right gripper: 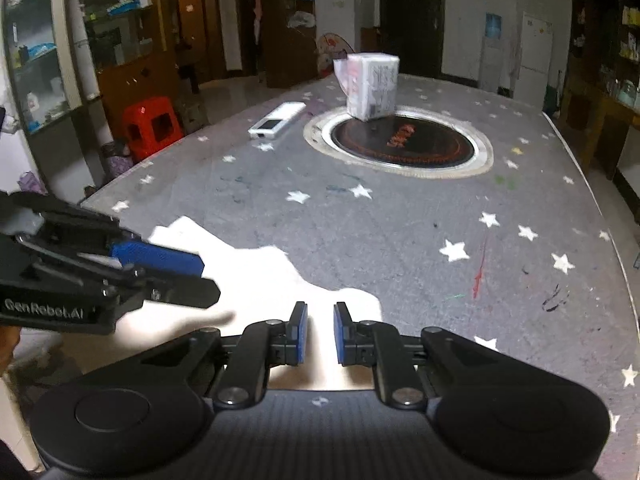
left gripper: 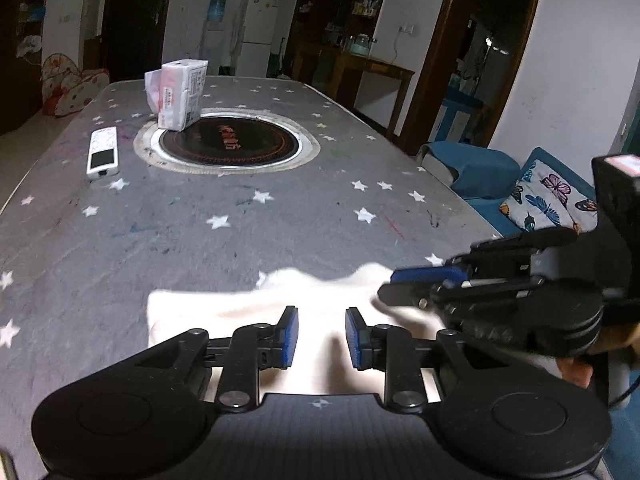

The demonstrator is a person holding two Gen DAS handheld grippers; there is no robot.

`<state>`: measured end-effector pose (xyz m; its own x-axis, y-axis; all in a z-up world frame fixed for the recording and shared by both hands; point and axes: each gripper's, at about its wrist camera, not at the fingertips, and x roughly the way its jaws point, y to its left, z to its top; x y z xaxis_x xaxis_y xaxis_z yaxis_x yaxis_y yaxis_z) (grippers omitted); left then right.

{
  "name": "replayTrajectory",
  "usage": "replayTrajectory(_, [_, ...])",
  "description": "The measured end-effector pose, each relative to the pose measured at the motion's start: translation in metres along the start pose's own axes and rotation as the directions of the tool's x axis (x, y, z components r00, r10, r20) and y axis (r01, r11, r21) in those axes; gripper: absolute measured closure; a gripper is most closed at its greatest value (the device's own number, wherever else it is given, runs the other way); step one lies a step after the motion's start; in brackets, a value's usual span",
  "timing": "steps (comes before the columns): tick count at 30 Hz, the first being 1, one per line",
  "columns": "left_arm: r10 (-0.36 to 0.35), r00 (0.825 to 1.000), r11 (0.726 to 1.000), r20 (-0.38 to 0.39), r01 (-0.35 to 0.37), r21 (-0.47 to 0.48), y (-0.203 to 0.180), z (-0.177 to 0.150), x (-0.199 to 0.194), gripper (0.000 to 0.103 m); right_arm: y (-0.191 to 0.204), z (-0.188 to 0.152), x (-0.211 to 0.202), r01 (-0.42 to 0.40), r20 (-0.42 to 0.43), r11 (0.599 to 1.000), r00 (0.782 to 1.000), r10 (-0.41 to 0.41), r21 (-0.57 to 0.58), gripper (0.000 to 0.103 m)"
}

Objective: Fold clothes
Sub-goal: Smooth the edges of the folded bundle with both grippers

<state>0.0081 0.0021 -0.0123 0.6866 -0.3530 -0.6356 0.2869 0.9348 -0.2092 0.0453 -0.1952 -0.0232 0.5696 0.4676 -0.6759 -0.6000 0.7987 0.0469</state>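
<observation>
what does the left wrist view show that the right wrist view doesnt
Only the left wrist view shows the blue sofa with its butterfly cushion. Only the right wrist view shows the red stool and the glass cabinet. Both show the white garment, the remote, the tissue pack, the round burner, and the left gripper and right gripper, jaws open.
</observation>
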Motion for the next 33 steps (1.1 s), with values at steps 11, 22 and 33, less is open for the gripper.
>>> replayTrajectory(11, [0.016, 0.999, 0.999, -0.034, -0.018, -0.049, 0.012, -0.032, -0.017, 0.075, 0.017, -0.028, -0.036, -0.040, -0.011, 0.997, 0.999, 0.040, -0.059, 0.091])
replayTrajectory(22, [0.031, 0.999, 0.998, -0.011, -0.032, -0.057, 0.016, -0.032, -0.027, 0.073, 0.007, -0.044, -0.036, -0.004, -0.012, 1.000, 1.000, 0.004, -0.009, 0.090])
replayTrajectory(33, [0.044, 0.999, 0.997, -0.018, -0.045, -0.062, 0.020, -0.040, -0.029, 0.071, 0.007, -0.055, -0.046, 0.033, -0.026, 0.999, 0.999, -0.033, -0.009, 0.090])
